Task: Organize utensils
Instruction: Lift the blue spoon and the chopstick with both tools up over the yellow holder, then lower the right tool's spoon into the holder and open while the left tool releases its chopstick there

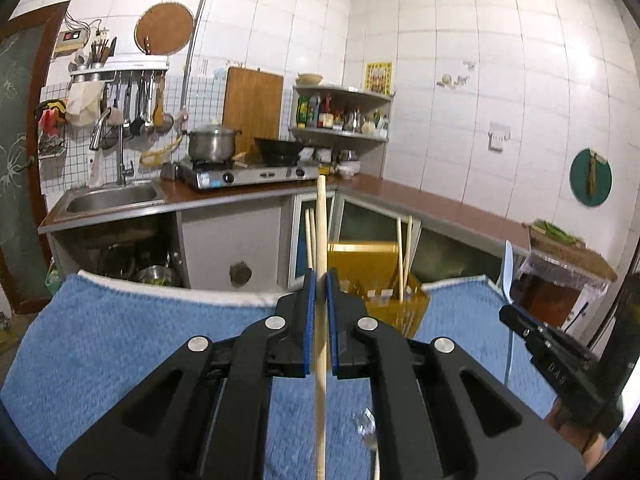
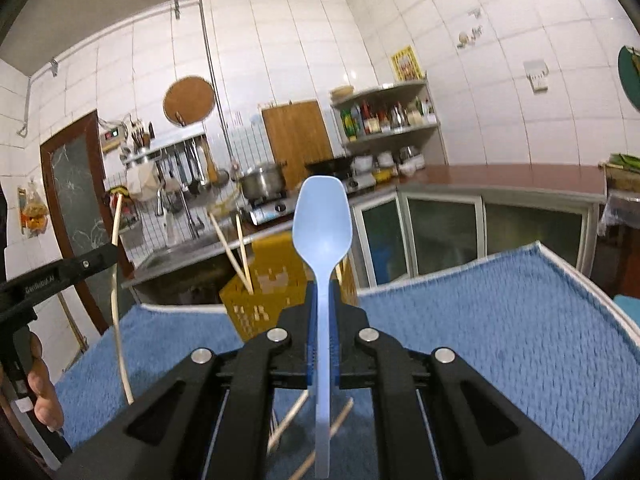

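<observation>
The left gripper (image 1: 319, 280) is pinching one wooden chopstick (image 1: 321, 232), pads pressed tight on it. The stick points up and fwd, past the tips, and its other end runs back under the tool. The right gripper (image 2: 323, 292) is pinching a light blue plastic spoon (image 2: 322, 220) by the handle, bowl end up past the tips, handle end hanging back below.

Both tools are over a blue towel (image 1: 120, 340). Just ahead of both, at the far edge of the towel, stands a yellow holder box (image 1: 372, 268) w/ holes in its side. From the left tool it sits a bit to the right; from the right tool a bit to the left.

Done so far, I think: some chopsticks (image 1: 403, 256) already stand inside the box, leaning on the rim. About 4 show, 2 on each side.

Left to do: the held chopstick and the spoon are not in the box yet. Both are up in the air, near it but not over the opening. Under the right tool, approx 2 more sticks (image 2: 290, 420) lie on the towel, so those need picking up too. A shiny thing lies below the left tool, maybe a fork, too blurry to tell.

So the job looks partway done.
</observation>
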### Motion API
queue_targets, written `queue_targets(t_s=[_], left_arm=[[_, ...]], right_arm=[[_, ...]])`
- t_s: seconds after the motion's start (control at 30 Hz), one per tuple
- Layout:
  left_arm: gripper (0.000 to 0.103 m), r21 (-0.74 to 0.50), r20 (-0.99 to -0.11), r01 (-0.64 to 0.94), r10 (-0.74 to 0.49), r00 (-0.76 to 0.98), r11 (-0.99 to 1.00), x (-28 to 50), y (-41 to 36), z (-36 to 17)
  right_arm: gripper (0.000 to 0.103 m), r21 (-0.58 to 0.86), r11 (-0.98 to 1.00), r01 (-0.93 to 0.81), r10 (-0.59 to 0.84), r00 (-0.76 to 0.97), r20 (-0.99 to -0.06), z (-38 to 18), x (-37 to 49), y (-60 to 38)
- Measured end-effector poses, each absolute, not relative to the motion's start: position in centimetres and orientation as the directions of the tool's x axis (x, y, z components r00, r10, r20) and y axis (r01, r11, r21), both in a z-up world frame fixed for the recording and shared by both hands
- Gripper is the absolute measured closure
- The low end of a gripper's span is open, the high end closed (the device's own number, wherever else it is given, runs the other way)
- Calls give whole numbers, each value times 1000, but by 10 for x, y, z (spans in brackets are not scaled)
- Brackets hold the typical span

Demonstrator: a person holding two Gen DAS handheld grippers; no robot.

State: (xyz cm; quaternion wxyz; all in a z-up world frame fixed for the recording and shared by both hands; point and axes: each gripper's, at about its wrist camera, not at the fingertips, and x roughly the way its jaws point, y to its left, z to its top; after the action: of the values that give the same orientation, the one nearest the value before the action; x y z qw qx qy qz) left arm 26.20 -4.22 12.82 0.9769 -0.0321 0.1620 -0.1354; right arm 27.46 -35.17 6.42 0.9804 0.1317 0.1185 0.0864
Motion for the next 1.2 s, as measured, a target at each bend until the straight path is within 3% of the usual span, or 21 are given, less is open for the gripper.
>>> queue_targets(t_s=[0.4,0.7,0.9,1.2], left_arm=[[99,-112,-147,298,-312,938,948,311,-70,178],[99,-141,-86,296,-309,947,945,373,-85,170],[99,-100,-62,292,-299,952,951,387,-97,153],[99,-109,-101,283,-294,951,953,410,-97,123]], right_arm=[[97,284,934,-215,232,972,-28,107,322,-345],[97,294,931,-215,206,977,62,108,370,-342],[97,307,929,-209,195,978,76,96,391,-345],[97,274,939,-209,201,978,59,82,411,-330]])
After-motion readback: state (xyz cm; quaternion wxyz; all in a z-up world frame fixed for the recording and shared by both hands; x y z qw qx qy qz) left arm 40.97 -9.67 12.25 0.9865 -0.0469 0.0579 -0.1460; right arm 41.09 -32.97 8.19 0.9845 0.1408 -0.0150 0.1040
